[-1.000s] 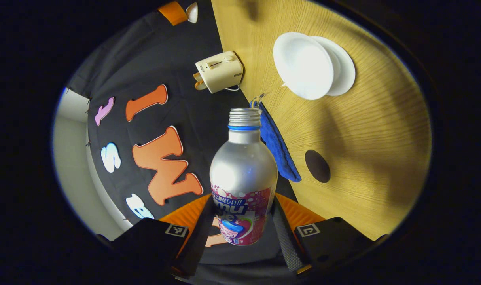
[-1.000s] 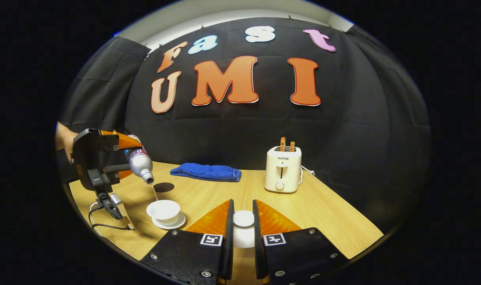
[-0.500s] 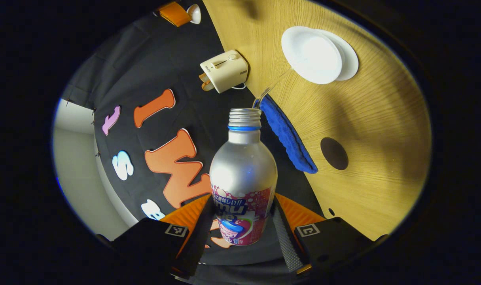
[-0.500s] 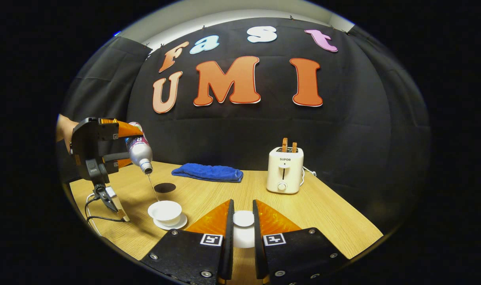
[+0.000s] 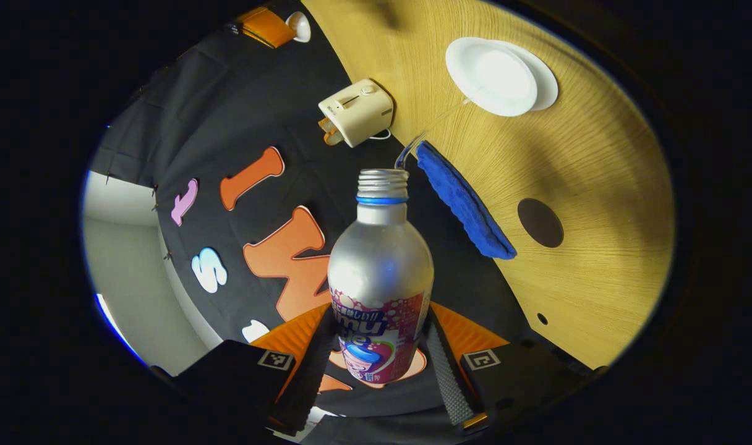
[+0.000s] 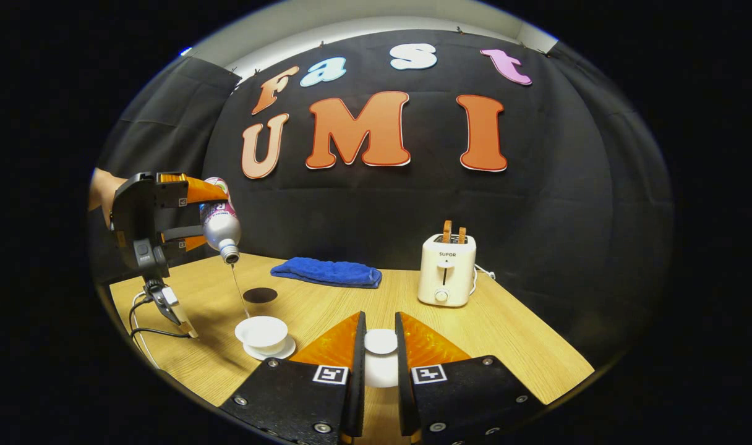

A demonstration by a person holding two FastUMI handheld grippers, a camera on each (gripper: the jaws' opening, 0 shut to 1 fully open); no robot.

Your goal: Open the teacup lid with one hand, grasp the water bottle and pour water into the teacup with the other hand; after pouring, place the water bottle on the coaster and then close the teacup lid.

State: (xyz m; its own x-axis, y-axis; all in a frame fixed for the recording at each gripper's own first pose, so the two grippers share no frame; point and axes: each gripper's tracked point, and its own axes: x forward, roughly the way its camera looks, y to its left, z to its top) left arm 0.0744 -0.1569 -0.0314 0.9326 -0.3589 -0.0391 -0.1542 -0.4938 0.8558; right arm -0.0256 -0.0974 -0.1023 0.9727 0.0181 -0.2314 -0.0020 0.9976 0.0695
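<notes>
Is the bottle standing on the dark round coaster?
No, the bottle is tipped in the air in the left hand-held gripper, pouring into the teacup, and the coaster lies bare.

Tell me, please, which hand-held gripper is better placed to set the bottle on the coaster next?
Left. The left hand-held gripper already grips the bottle, tilted above the teacup, with the coaster just beyond. The right hand-held gripper holds the lid.
</notes>
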